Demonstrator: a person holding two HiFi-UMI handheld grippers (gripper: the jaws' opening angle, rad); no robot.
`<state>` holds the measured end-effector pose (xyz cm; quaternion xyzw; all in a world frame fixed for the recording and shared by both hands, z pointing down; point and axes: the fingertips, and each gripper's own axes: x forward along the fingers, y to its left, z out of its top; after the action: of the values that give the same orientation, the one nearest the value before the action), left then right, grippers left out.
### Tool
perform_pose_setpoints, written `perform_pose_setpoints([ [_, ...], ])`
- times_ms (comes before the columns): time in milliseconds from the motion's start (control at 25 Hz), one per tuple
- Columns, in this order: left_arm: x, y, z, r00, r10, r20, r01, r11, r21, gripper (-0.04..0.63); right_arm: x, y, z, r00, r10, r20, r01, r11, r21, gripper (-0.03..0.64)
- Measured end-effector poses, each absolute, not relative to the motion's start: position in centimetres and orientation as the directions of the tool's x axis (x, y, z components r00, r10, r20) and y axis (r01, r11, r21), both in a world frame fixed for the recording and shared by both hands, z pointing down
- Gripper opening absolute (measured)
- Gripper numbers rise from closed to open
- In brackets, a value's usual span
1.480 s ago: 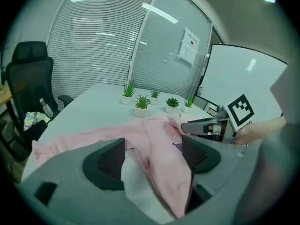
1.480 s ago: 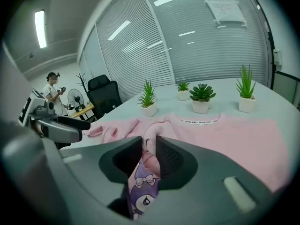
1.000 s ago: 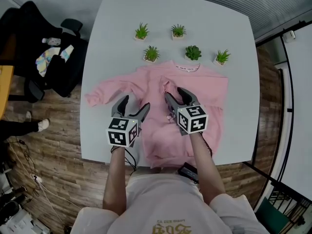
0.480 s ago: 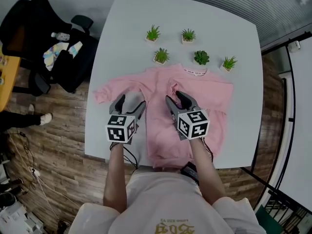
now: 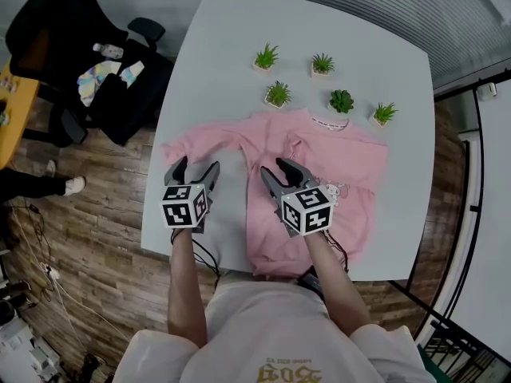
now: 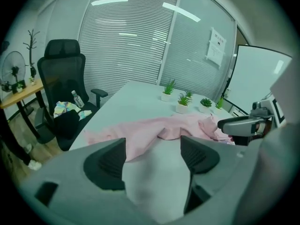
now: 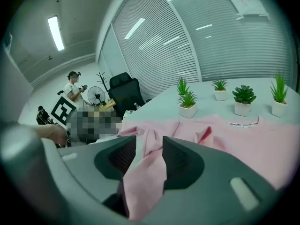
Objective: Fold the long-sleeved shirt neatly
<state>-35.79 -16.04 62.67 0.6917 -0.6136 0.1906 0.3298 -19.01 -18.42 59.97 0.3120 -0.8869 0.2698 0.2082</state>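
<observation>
Shifted toward the frame's lower left since the earlier picture: left gripper (image 5: pixel 195 167), jaws wide apart and empty, held over bare table (image 5: pixel 231 62) just below the outstretched sleeve (image 5: pixel 196 144), presumably lined up for it. Right gripper (image 5: pixel 279 170): jaws lately closing, a raised fold of the pink shirt (image 5: pixel 343 174) pinched between them, likely for carrying across. Shirt is spread mid-frame, below five potted plants (image 5: pixel 278 94).

Shirt (image 5: pixel 319 166): soft pink cloth, matt, creased.
Worktop (image 5: pixel 231 62): smooth, matt white.
Floor (image 5: pixel 104 238): wood planks, grained.
Chair (image 5: pixel 48 30): black, matt.
</observation>
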Motion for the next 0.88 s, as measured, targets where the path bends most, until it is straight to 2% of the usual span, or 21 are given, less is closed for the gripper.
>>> perform_pose_setpoints([
  [480,-41.8,-15.0,64.1,0.078,-0.728,0.681,-0.974,0.091,0.21,0.35,-25.2,-16.3,60.2,-0.783,-0.324,0.531,-0.567,0.724,-0.394,0.186],
  [880,-44.8,-15.1,65.8,0.025,-0.712,0.702,-0.974,0.14,0.177,0.266,-25.9,-15.7,61.2,-0.77,-0.307,0.559,-0.573,0.718,-0.395,0.179],
])
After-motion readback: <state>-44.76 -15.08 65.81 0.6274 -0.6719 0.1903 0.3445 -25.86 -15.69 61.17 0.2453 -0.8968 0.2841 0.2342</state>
